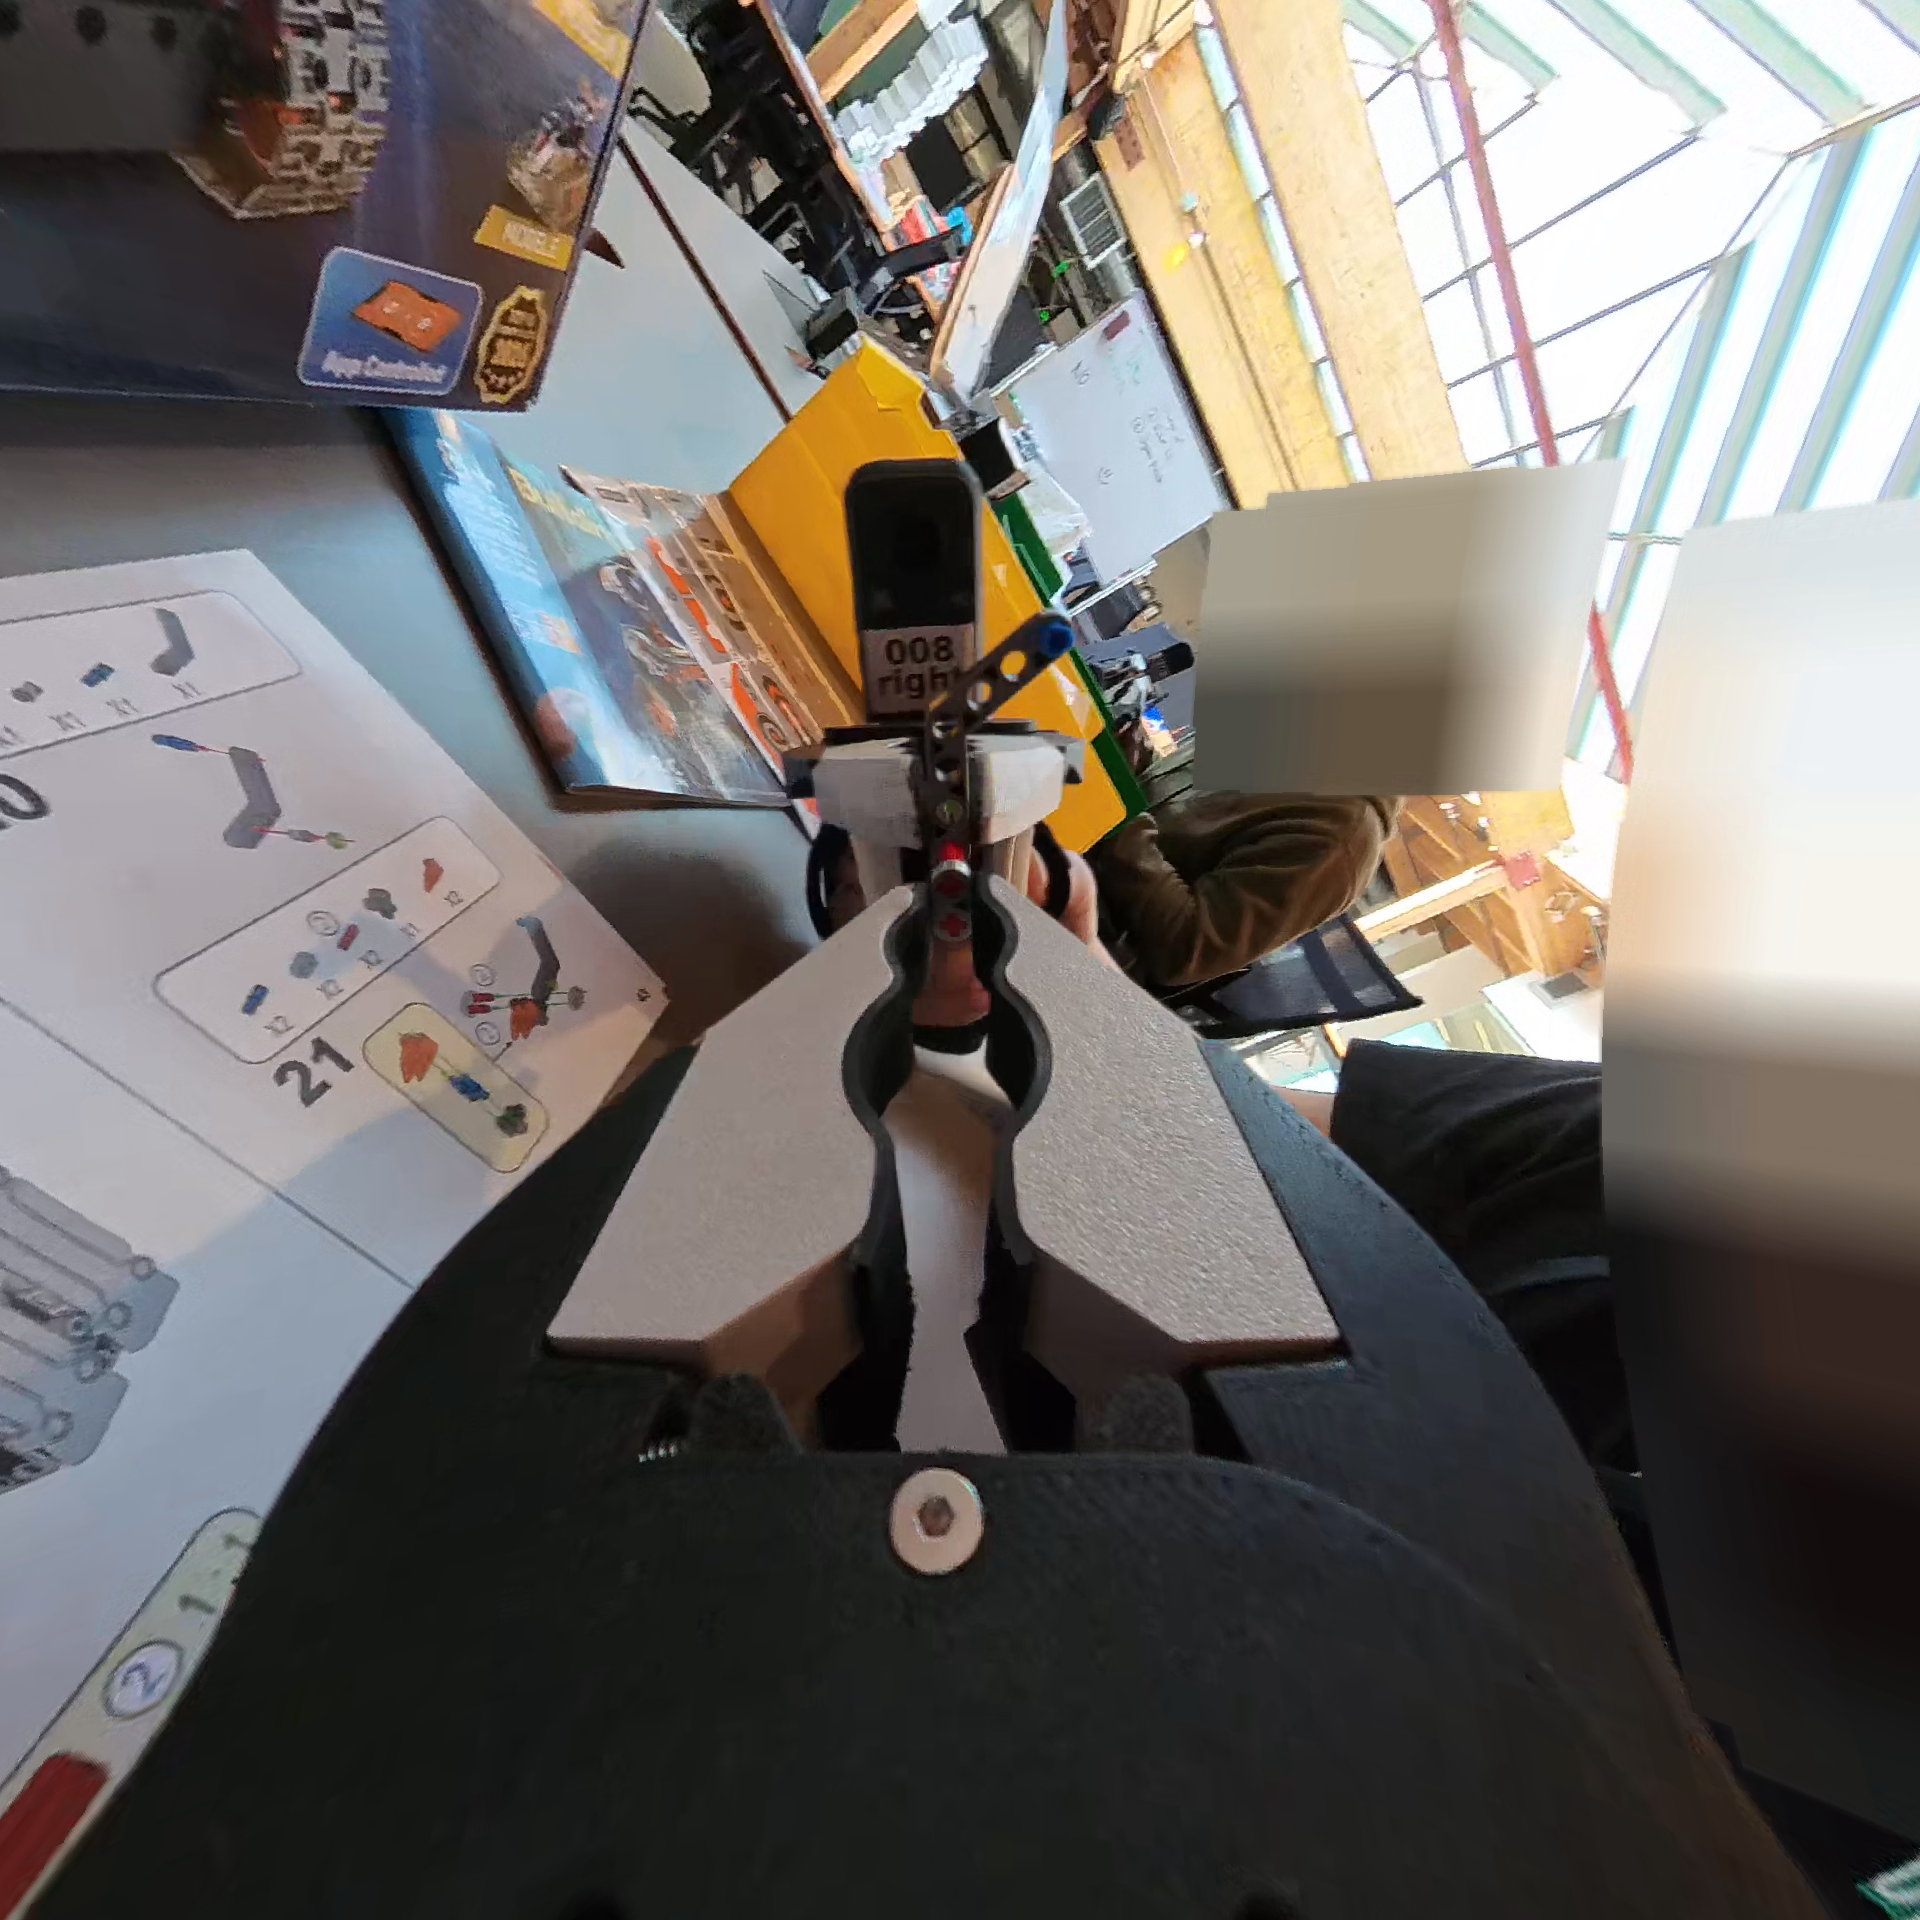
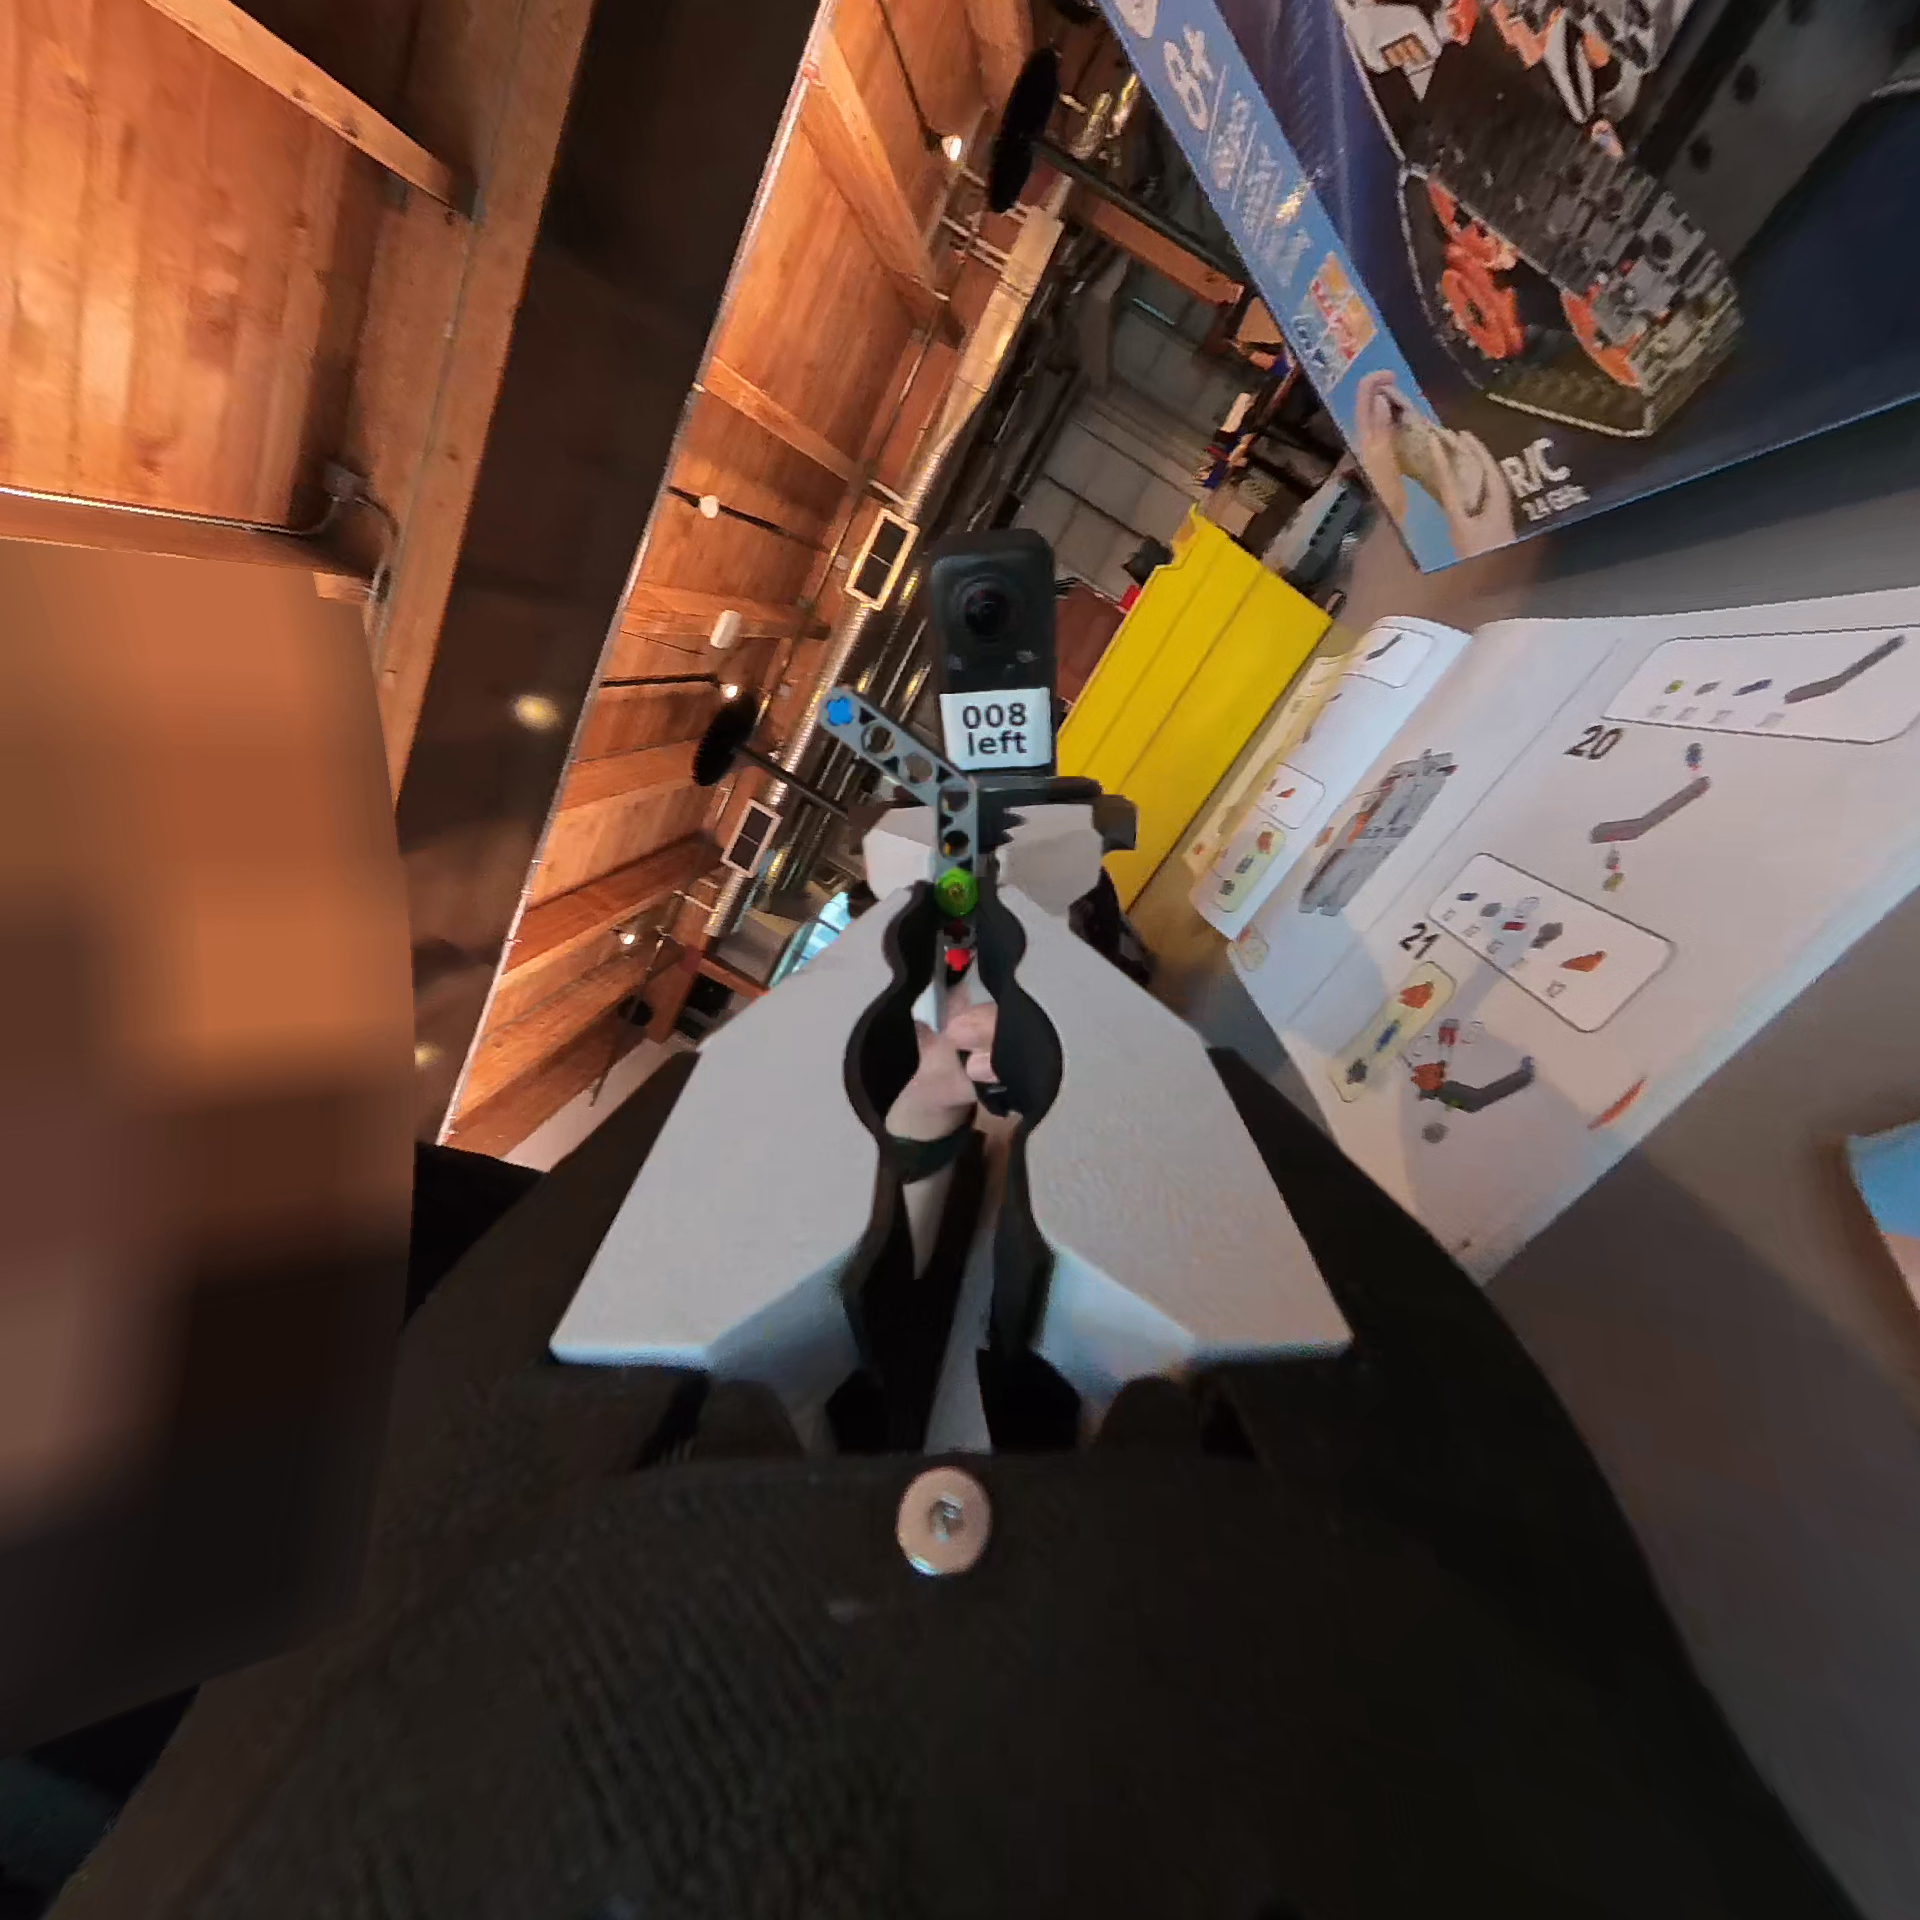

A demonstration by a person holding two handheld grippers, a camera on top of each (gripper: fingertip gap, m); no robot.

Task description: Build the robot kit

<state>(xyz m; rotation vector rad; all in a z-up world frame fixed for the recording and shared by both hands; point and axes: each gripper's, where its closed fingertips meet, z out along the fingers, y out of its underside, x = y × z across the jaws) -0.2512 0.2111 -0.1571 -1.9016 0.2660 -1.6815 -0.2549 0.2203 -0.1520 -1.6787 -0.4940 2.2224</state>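
A grey bent beam (image 1: 987, 686) with a blue pin (image 1: 1055, 634) at its upper end is held in the air between my two grippers, which face each other tip to tip. My left gripper (image 1: 951, 909) is shut on a red pin (image 1: 951, 883) at the beam's lower end. My right gripper (image 1: 948, 800) faces it, shut on the beam's lower arm. In the right wrist view my right gripper (image 2: 956, 914) is closed around the beam (image 2: 956, 831) by a green piece (image 2: 956, 891) and a red piece (image 2: 956, 951). The left gripper (image 2: 977, 842) sits just behind.
An open instruction booklet (image 1: 260, 831) (image 2: 1558, 883) lies on the grey table (image 1: 644, 343). A large toy box (image 1: 312, 156) (image 2: 1558, 208) stands behind it, with a blue booklet (image 1: 582, 623) and a yellow bin (image 1: 831, 468) (image 2: 1174, 707) nearby. An orange piece (image 2: 1616, 1107) lies on the table. A person's brown sleeve (image 1: 1226, 883) is close.
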